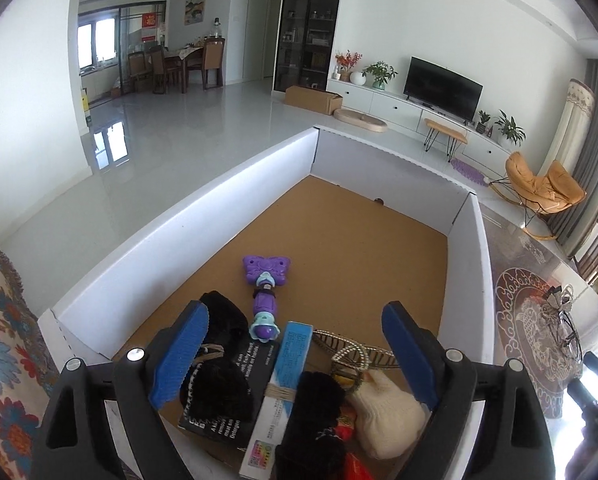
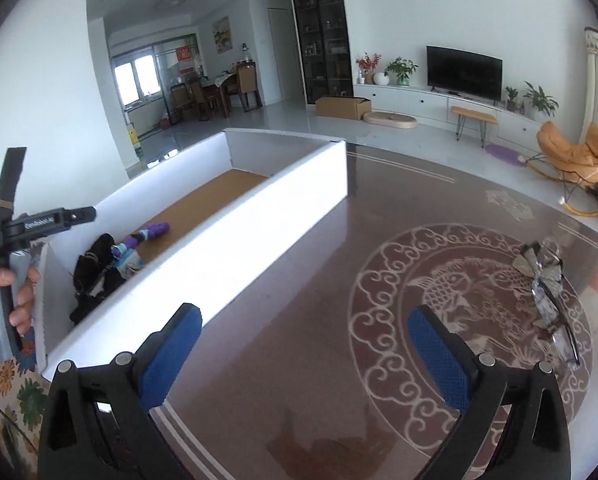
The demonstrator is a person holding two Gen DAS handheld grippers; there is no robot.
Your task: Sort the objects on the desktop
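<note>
A white-walled box (image 1: 203, 216) with a brown cardboard floor is sitting on the tabletop (image 2: 307, 304), and the sorted things are crowding its near end. A purple butterfly toy wand (image 1: 265, 292) is lying flat on the floor of the box, butterfly head pointing away, its round teal tip just beside a black printed carton (image 1: 235, 396). Black furry pieces (image 1: 223, 360) are resting on that carton, and a long light-blue box (image 1: 283, 392) bound with twine is leaning across it. To the right of these, a cream knitted item (image 1: 383, 416) is lying against a metal wire basket (image 1: 355, 354), with a scrap of red packaging (image 1: 351, 436) peeking from beneath.

The left claw (image 1: 295, 356) is hovering over this pile with its blue pads spread wide, gripping nothing. The box walls are hemming the pile in on the left and right.

The right claw (image 2: 305, 354) is likewise gaping wide and empty, hanging above the dark patterned tabletop outside the box. A pair of glasses with a silvery bow (image 2: 549, 292) is lying on the fish motif, well apart to its right. The left hand (image 2: 3, 312) is gripping its tool's handle at the frame edge.
</note>
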